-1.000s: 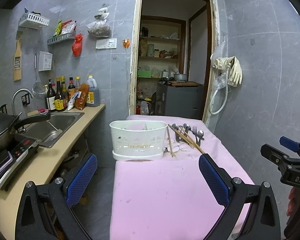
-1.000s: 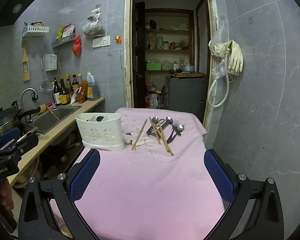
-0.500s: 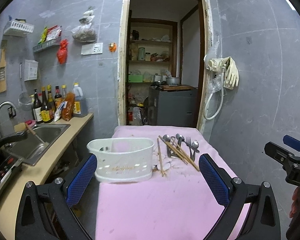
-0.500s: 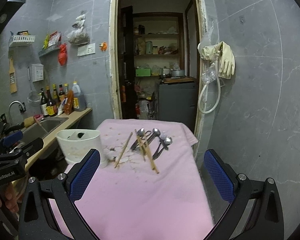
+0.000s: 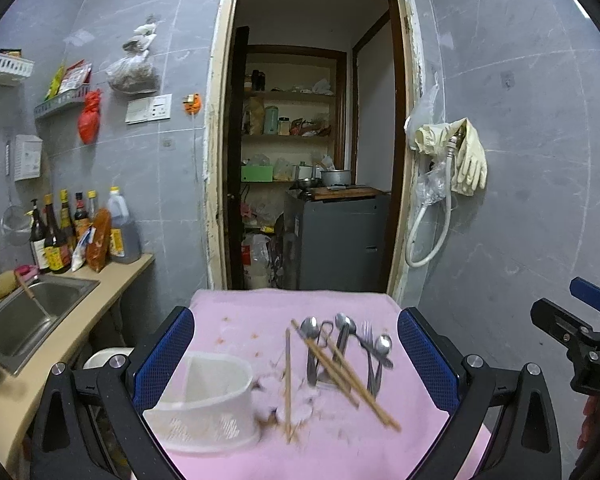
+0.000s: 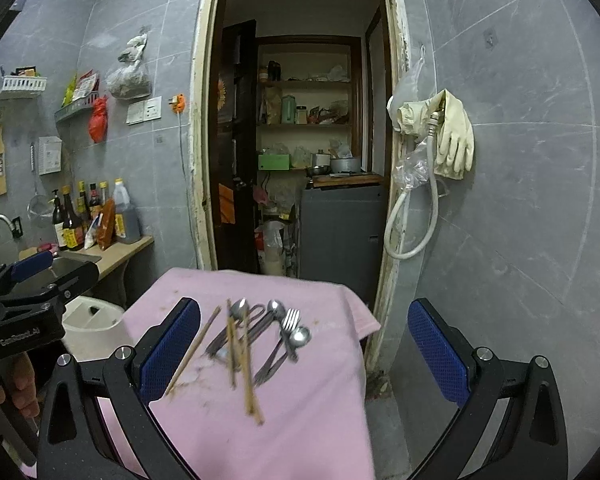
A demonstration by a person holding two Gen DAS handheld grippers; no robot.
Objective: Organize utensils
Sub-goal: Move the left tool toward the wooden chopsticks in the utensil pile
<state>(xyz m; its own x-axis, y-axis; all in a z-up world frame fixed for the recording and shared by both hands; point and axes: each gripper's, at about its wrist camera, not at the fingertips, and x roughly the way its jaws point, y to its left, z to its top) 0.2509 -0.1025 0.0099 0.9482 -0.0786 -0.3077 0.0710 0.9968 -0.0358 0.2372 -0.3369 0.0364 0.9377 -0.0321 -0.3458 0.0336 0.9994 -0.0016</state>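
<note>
A white slotted utensil caddy [image 5: 204, 404] stands on the pink-covered table [image 5: 240, 320], low and left in the left wrist view. To its right lie wooden chopsticks [image 5: 340, 368], one stray chopstick [image 5: 287, 380], spoons [image 5: 310, 328] and a fork [image 5: 367, 336]. My left gripper [image 5: 296, 354] is open above the table, short of the pile. The right wrist view shows the same chopsticks [image 6: 240, 356], fork [image 6: 290, 322] and caddy [image 6: 92, 324]. My right gripper [image 6: 304, 346] is open and holds nothing. Each gripper shows at the edge of the other's view.
A counter with a sink [image 5: 32, 316] and sauce bottles [image 5: 64, 240] runs along the left. Behind the table is an open doorway with a grey cabinet [image 5: 336, 240]. Rubber gloves and a hose [image 5: 452, 168] hang on the right wall. The table's right edge [image 6: 364, 344] drops to the floor.
Both grippers have moved forward and swung right, towards the utensil pile. The caddy has slid to the lower left of both views. Both grippers stay open.
</note>
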